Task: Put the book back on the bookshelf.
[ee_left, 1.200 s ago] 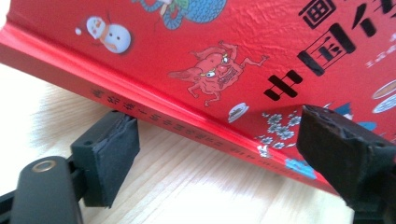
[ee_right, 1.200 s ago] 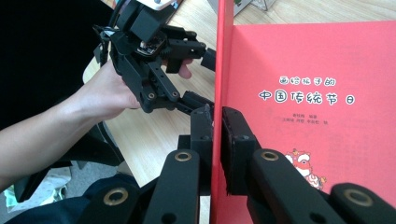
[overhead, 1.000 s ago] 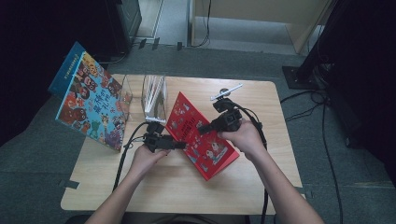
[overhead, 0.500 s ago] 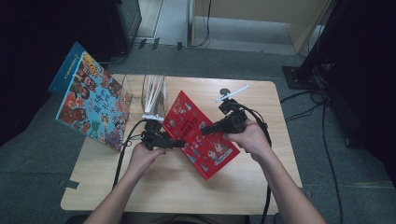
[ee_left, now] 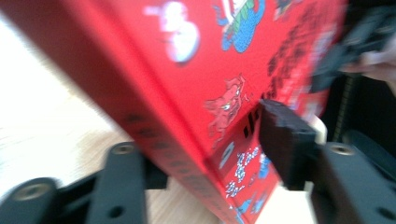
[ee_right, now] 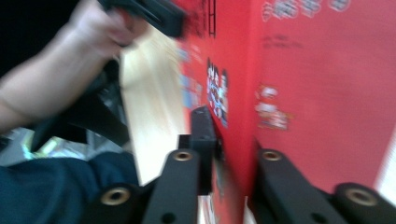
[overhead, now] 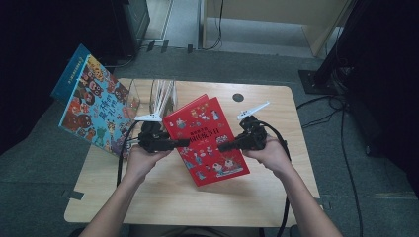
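Table: a pale wooden table (overhead: 163, 197) is standing on grey carpet in a dim room, with the person's forearms coming in from the near edge.
Change: compared with a second ago, the red book (overhead: 207, 140) is sitting squarer to the person and its left edge is coming up off the wood; the 2 hands are now sharing it.
Left gripper: the left gripper (overhead: 168, 143) has just been closing from fully spread, and its jaws are now straddling the book's spine edge (ee_left: 154, 116); in the left gripper view 1 pad is lying on the cover, but blur is keeping me from telling whether both are pressing.
Right gripper: the right gripper (overhead: 232, 144) is pinching the book's right edge, its jaws pressed tight on the cover (ee_right: 299, 93).
Meaning: the book is probably being lifted or stood on edge, possibly for the rack behind.
Behind: a clear rack (overhead: 160, 96) is standing just beyond the book, with thin white pages or dividers in it.
Far left: a blue picture book (overhead: 91, 106) is leaning over the table's left corner, well clear of both hands.
Obstacle: the rack is standing close behind, so any tilt backward is risking a knock.
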Tool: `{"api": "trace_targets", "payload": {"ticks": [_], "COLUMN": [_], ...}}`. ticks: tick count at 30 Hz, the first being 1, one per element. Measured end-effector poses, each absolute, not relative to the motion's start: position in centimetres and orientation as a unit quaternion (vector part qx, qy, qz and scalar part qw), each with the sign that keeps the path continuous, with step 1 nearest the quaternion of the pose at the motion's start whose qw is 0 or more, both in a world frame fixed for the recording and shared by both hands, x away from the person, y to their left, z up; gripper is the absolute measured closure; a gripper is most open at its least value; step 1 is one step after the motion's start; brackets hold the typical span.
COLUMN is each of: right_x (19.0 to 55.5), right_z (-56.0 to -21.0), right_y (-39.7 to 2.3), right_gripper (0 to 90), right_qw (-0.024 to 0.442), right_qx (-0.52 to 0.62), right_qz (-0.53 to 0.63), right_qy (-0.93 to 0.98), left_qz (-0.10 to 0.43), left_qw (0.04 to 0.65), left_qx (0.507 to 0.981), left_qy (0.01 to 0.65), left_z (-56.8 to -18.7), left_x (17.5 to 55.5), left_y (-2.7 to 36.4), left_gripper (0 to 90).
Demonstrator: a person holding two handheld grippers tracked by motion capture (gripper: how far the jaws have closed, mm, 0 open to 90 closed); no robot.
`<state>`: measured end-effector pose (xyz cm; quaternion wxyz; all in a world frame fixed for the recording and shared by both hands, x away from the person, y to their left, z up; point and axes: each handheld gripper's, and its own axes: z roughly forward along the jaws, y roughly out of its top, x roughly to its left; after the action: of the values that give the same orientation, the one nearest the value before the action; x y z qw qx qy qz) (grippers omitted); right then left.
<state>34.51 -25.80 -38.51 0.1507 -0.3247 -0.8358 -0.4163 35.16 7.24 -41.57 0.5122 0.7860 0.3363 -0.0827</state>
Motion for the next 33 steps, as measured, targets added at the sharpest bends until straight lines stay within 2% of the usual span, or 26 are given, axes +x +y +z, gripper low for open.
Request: {"api": "trace_targets", "payload": {"ticks": [5, 9, 13, 16, 21, 24, 30, 33], "right_x": [34.8, 34.8, 35.2, 35.2, 35.3, 35.1, 35.2, 35.2], "right_z": [-40.3, -40.6, -41.0, -40.7, -40.3, -40.2, -39.9, -39.9], "right_y": [-26.0, -26.1, -26.0, -26.4, -27.2, -27.3, -27.3, -26.8], "right_gripper": [74.0, 63.2, 54.7, 50.6, 50.9, 48.8, 47.8, 54.4], "right_qw": [0.154, 0.103, 0.088, 0.06, 0.033, 0.001, -0.028, -0.018], "right_qx": [-0.321, -0.322, -0.329, -0.335, -0.342, -0.342, -0.334, -0.319], "right_qz": [-0.411, -0.412, -0.411, -0.429, -0.441, -0.439, -0.465, -0.474], "right_qy": [-0.839, -0.846, -0.846, -0.836, -0.829, -0.831, -0.819, -0.821], "left_qz": [-0.089, -0.085, -0.07, -0.047, -0.033, -0.023, -0.031, -0.029], "left_qw": [0.508, 0.491, 0.491, 0.478, 0.476, 0.484, 0.488, 0.489], "left_qx": [0.8, 0.817, 0.827, 0.84, 0.843, 0.838, 0.84, 0.839], "left_qy": [0.305, 0.291, 0.264, 0.253, 0.249, 0.251, 0.236, 0.236], "left_z": [-41.0, -40.5, -39.8, -39.0, -38.4, -38.0, -37.5, -37.4], "left_x": [34.7, 34.4, 33.9, 33.5, 33.5, 33.4, 33.2, 33.3], "left_y": [7.5, 7.1, 6.6, 6.4, 6.5, 6.9, 6.7, 6.7], "left_gripper": [63.6, 70.5, 75.3, 78.0, 80.6, 81.2, 81.3, 81.3]}}
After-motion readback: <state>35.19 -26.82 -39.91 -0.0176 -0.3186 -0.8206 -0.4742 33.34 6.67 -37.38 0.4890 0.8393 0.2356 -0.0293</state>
